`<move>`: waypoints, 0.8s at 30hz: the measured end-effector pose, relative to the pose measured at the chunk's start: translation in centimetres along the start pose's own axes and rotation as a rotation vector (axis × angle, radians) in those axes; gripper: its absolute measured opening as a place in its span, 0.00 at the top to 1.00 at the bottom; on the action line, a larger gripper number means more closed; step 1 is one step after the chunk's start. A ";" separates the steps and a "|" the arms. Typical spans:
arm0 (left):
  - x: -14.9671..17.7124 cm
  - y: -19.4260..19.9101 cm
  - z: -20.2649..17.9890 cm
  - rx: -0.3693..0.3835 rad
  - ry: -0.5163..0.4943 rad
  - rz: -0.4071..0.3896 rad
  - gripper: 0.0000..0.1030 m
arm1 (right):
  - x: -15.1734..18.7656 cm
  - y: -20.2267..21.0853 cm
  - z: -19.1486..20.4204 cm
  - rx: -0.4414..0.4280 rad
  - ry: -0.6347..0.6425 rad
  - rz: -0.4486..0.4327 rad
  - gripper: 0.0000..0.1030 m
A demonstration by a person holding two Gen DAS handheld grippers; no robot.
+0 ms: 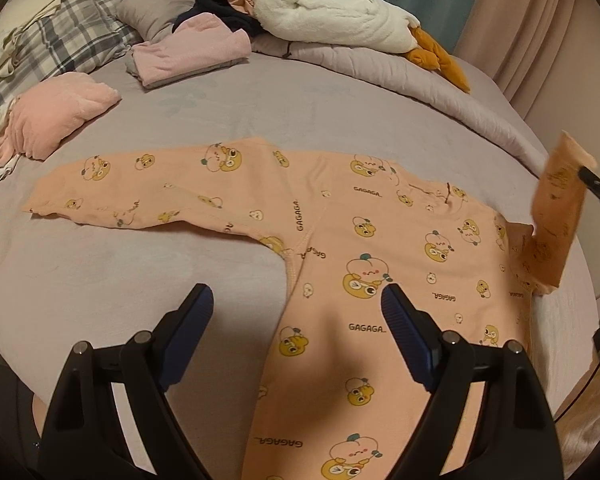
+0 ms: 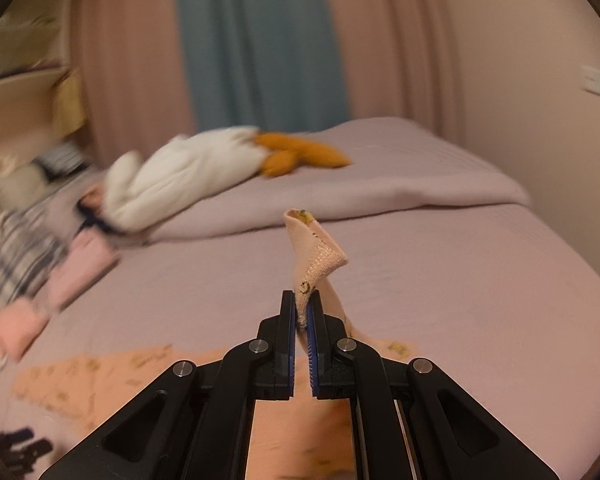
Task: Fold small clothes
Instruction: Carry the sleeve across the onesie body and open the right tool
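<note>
I am holding my left hand-held gripper [image 1: 298,304] spread wide and empty, hovering over the near body of the peach printed shirt [image 1: 380,248], which is lying flat on the bed [image 1: 100,280] with its left sleeve stretched out. My right hand-held gripper [image 2: 302,308] is pinching the cuff of the right sleeve [image 2: 314,256] between pressed-together pads, and that sleeve is standing lifted off the bed at the right. Folded pink clothes [image 1: 188,56] and a white plush duck [image 1: 340,12] are lying at the far side.

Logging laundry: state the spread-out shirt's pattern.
Peach long-sleeved cotton shirt: yellow cartoon ducks, "GAGAGA" lettering. Clearest in left wrist view.
</note>
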State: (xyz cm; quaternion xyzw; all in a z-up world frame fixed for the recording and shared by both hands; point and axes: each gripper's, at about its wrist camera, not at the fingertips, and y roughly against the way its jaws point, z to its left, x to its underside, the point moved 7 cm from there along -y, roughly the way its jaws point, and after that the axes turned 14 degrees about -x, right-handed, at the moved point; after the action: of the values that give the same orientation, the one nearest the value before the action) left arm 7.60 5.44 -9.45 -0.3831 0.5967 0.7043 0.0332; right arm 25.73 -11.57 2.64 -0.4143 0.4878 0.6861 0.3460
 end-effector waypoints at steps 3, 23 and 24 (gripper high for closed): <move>0.2 -0.1 0.5 -0.005 0.008 0.003 0.17 | 1.9 -1.1 0.9 -0.049 0.045 0.072 0.93; -0.3 -0.8 0.5 0.061 0.008 0.017 0.16 | 15.0 -0.5 -1.8 -0.247 0.034 0.463 0.75; -0.5 -0.8 0.0 0.080 0.005 0.017 0.16 | 15.1 -0.1 -2.2 -0.256 0.021 0.460 0.53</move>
State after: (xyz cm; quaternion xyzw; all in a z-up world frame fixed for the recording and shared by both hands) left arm 8.35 5.86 -9.76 -0.3780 0.6279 0.6791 0.0411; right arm 19.97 -12.56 -11.50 -0.3398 0.4820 0.7985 0.1209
